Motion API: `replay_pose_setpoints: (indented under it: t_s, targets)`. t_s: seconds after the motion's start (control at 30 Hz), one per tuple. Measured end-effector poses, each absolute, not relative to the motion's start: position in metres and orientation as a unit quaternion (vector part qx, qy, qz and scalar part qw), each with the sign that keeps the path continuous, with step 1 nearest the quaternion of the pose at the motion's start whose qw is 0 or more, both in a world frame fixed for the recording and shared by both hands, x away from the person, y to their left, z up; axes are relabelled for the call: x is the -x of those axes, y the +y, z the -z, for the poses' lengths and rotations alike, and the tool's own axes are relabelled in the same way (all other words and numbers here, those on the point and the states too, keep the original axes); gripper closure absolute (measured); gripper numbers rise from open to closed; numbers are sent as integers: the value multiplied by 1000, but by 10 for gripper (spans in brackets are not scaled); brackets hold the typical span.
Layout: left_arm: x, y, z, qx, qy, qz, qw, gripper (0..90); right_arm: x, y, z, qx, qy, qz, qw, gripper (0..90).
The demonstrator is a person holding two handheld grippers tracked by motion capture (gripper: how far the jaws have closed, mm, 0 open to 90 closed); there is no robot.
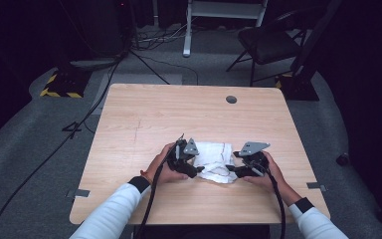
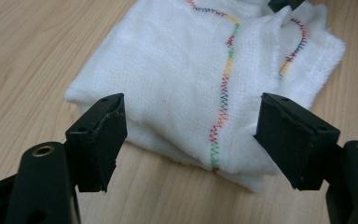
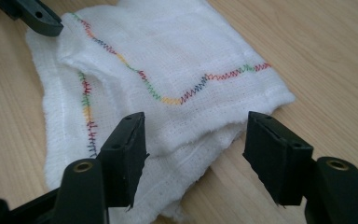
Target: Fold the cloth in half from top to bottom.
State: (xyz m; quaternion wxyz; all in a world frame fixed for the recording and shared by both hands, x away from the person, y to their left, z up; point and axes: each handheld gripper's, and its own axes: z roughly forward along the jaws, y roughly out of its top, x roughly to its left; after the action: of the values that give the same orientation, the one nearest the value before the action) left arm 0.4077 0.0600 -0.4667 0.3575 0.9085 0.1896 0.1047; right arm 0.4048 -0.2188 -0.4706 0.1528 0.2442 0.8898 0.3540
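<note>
— Cloth [image 1: 216, 160], white, with a zigzag seam in many colours, lies folded and rumpled on the counter [image 1: 144, 114], toward the near edge and about midway across. Where do the grippers stand?

— One at each end. The left gripper [image 1: 195, 172] is at the cloth's left end, the right gripper [image 1: 231, 169] at its right end, and they point toward each other across it.

— Pinching it?

— No. In the left gripper view the jaws stand spread, with the cloth's near edge [image 2: 200, 93] lying past the pads and between their lines, no pad pressing on it. In the right gripper view the jaws are spread as well; the cloth [image 3: 168, 84] lies under and beyond them, and the left pad sits over a fold without squeezing it.

— And the surface?

— Pale wood grain, with a round grey cable port [image 1: 231, 99] near the far right. The person's white sleeves [image 1: 114, 211] come in from the near edge.

— The room?

— Dark. Grey carpeted floor [image 1: 40, 149], black cables [image 1: 87, 117] running across it on the left, a black chair [image 1: 268, 45] beyond the far right corner, a white frame leg [image 1: 187, 30] behind, and a yellow-and-black striped base [image 1: 59, 87] at far left.
</note>
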Motion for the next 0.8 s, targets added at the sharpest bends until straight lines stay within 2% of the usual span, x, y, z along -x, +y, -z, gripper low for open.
replay_pose_setpoints:
  t_s: [0.33, 0.8]
  targets:
    - [-386, 85, 452, -906, 191, -138, 351, 230, -387, -240, 454, -241, 887, -355, 168, 357]
    - [-366, 118, 453, -910, 205, -167, 321, 218, -369, -267, 451, -251, 885, -341, 195, 334]
